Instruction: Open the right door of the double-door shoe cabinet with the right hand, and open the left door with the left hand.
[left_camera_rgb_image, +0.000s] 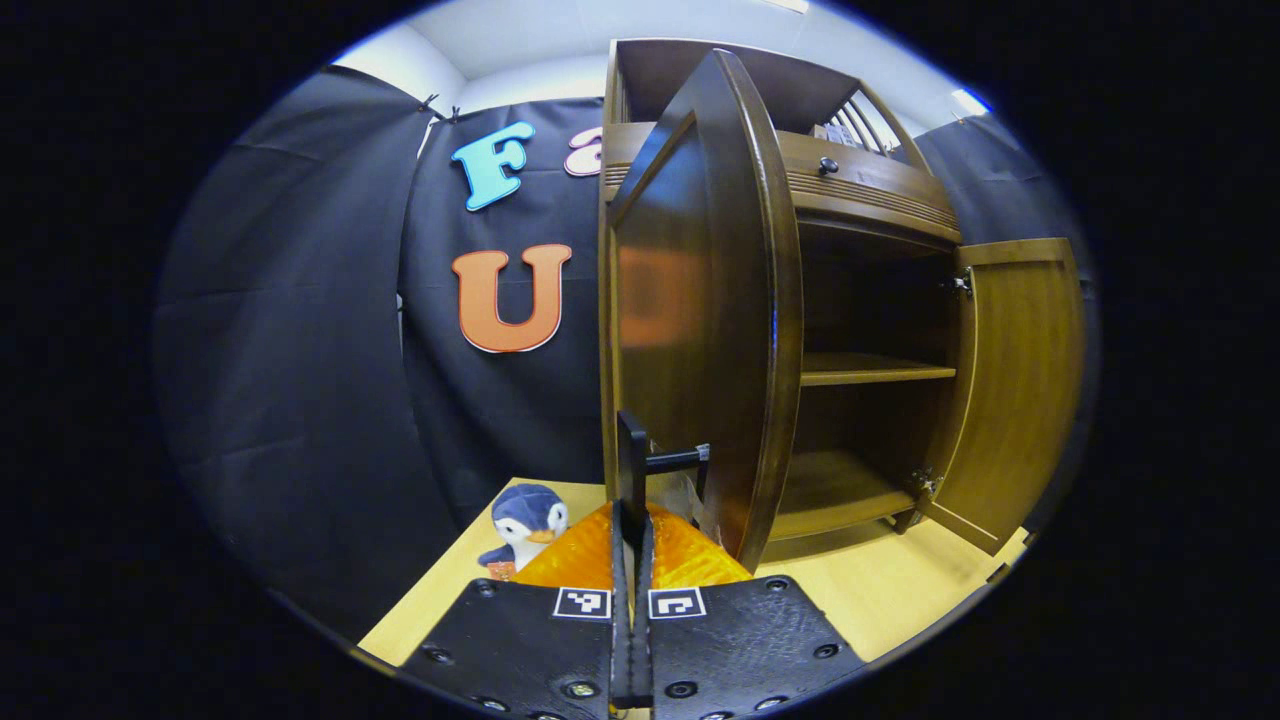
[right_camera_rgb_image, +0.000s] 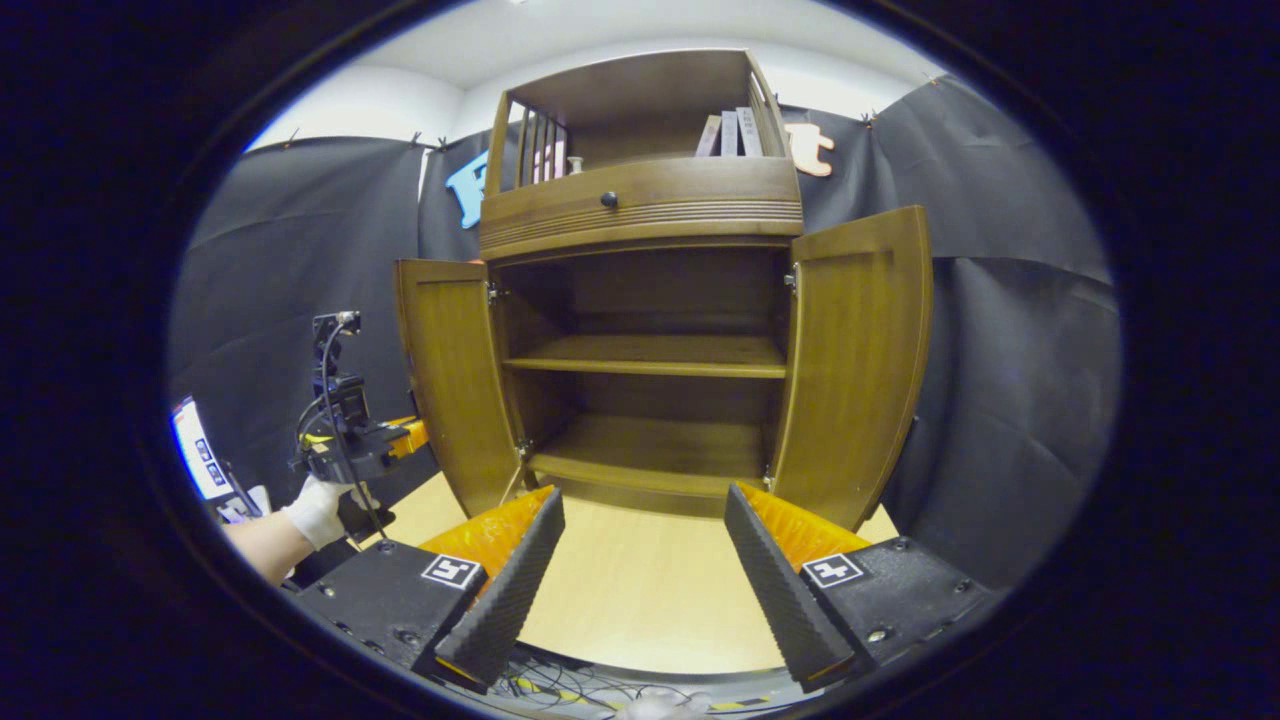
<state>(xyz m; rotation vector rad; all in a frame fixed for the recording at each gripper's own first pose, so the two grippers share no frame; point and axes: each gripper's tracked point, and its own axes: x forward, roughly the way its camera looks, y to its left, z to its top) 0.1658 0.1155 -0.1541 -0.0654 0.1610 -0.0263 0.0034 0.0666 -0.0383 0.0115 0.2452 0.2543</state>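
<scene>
The brown shoe cabinet (right_camera_rgb_image: 640, 210) stands with both doors swung wide, showing two bare shelves (right_camera_rgb_image: 650, 355). In the left gripper view the left door (left_camera_rgb_image: 700, 300) is edge-on right in front of me, and my left gripper (left_camera_rgb_image: 632, 512) is shut on its thin dark handle (left_camera_rgb_image: 672, 460). From the right gripper view, that gripper (right_camera_rgb_image: 345, 440) sits outside the left door (right_camera_rgb_image: 455, 380), held by a gloved hand (right_camera_rgb_image: 315, 510). My right gripper (right_camera_rgb_image: 642, 498) is open and holds nothing, set back from the cabinet's middle. The right door (right_camera_rgb_image: 860, 370) stands apart from it.
A penguin plush (left_camera_rgb_image: 525, 525) sits on the light wooden surface (right_camera_rgb_image: 640, 590) left of the cabinet. Above the doors is a drawer with a knob (right_camera_rgb_image: 608, 199) and a top shelf with books (right_camera_rgb_image: 730, 133). A screen (right_camera_rgb_image: 200, 450) stands at far left; cables (right_camera_rgb_image: 560, 685) lie below.
</scene>
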